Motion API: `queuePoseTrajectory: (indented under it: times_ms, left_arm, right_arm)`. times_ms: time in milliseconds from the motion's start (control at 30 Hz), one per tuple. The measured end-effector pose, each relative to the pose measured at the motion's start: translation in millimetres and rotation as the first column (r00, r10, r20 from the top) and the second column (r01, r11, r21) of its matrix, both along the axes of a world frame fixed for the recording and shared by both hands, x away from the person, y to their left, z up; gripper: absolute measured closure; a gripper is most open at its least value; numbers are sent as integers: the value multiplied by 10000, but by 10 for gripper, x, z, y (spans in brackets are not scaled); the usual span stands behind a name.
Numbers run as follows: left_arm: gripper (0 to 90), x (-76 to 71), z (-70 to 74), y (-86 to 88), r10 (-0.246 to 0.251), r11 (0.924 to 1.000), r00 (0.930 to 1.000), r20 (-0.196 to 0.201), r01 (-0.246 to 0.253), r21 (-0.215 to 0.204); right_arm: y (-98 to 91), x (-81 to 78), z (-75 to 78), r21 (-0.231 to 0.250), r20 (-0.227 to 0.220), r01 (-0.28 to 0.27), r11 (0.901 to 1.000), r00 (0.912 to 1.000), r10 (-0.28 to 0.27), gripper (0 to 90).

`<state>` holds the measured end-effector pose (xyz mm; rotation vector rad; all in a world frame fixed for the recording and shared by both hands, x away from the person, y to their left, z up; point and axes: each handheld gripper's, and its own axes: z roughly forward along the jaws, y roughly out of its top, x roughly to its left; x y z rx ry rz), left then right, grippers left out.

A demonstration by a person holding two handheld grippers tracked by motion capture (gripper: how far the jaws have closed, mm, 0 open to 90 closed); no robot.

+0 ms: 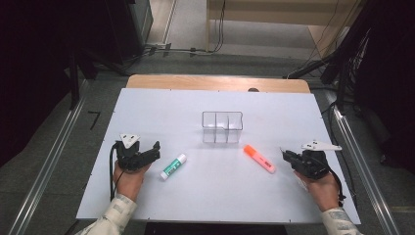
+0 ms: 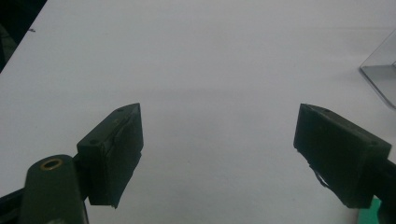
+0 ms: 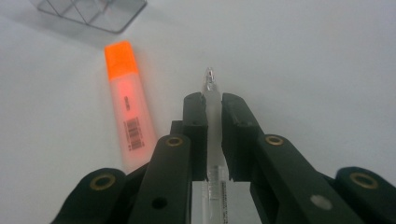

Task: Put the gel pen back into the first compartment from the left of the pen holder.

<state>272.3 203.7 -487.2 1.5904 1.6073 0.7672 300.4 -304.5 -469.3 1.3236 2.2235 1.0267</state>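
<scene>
I see right gripper clamped on clear pen, tip protruding past pads, low above white table at its 4 o'clock. Orange highlighter lies flat at gripper's 9 o'clock, just beside, apart. Left gripper rests at table's 8 o'clock, jaws wide, nothing between. Green glue stick at its 3 o'clock, near. Clear divided tray stands at table centre.
</scene>
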Motion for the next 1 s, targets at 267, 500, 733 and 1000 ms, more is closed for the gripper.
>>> queuePoseTrajectory:
  times_ms: [267, 500, 733, 1000]
  left_arm:
    - [158, -2, 7, 1, -2, 10000, 10000, 38, 2, -21]
    - [158, -5, 11, 2, 21, 10000, 10000, 89, -21, -39]
    - [158, -11, 20, 25, 32, 10000, 10000, 85, -31, -86]
    - [158, -15, 26, 25, 18, 10000, 9999, 123, -17, -71]
  right_arm:
    - [113, 45, 133, 419, 311, -226, 9989, 9993, 213, 788]
    - [294, 112, 183, 439, 320, -650, 9969, 9975, 636, 789]
    - [482, 166, 215, 493, 413, -980, 9940, 9945, 960, 788]
    - [668, 222, 263, 645, 597, -1265, 9899, 9907, 1227, 788]
